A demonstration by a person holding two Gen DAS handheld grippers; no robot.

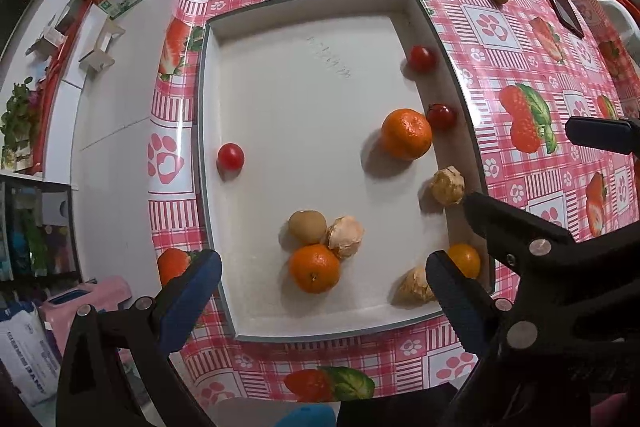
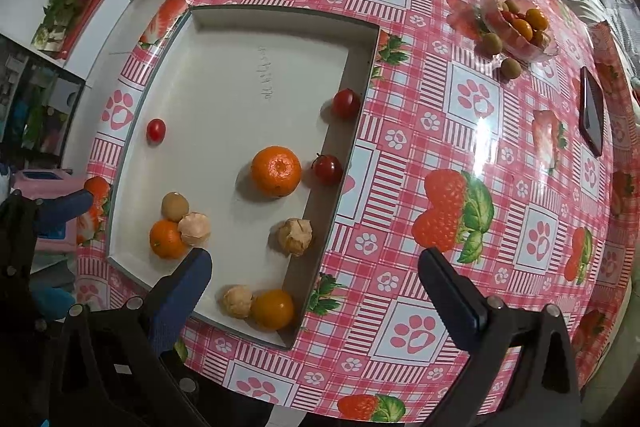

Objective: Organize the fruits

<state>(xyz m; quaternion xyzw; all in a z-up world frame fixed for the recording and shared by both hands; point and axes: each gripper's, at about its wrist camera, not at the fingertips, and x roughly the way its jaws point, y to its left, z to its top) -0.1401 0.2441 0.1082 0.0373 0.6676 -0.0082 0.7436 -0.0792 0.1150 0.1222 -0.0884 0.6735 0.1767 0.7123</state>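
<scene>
— Looking at the white tray [image 1: 280, 323], how much fruit is sorted?

— Not much, I think. Fruit lies all over it. A big orange [image 1: 406, 133] sits at about 3 o'clock, and a small orange [image 1: 314, 268] touches a brown fruit [image 1: 307, 226] near 6 o'clock. Three little tomatoes are spread out, one alone at 9 o'clock [image 1: 230, 156].

— Where should it go?

— I can't tell. A glass bowl [image 2: 548, 49] at 1 o'clock on the desk [image 2: 440, 147] already holds some fruit, and two brown ones lie just beside it.

— Are the grippers busy?

— No. The left gripper [image 1: 322, 287] is spread wide and holds nothing, above the tray's near edge. The right gripper [image 2: 316, 285] is wide apart too, empty, by the tray's near right corner. Most of the job looks left to do.
</scene>
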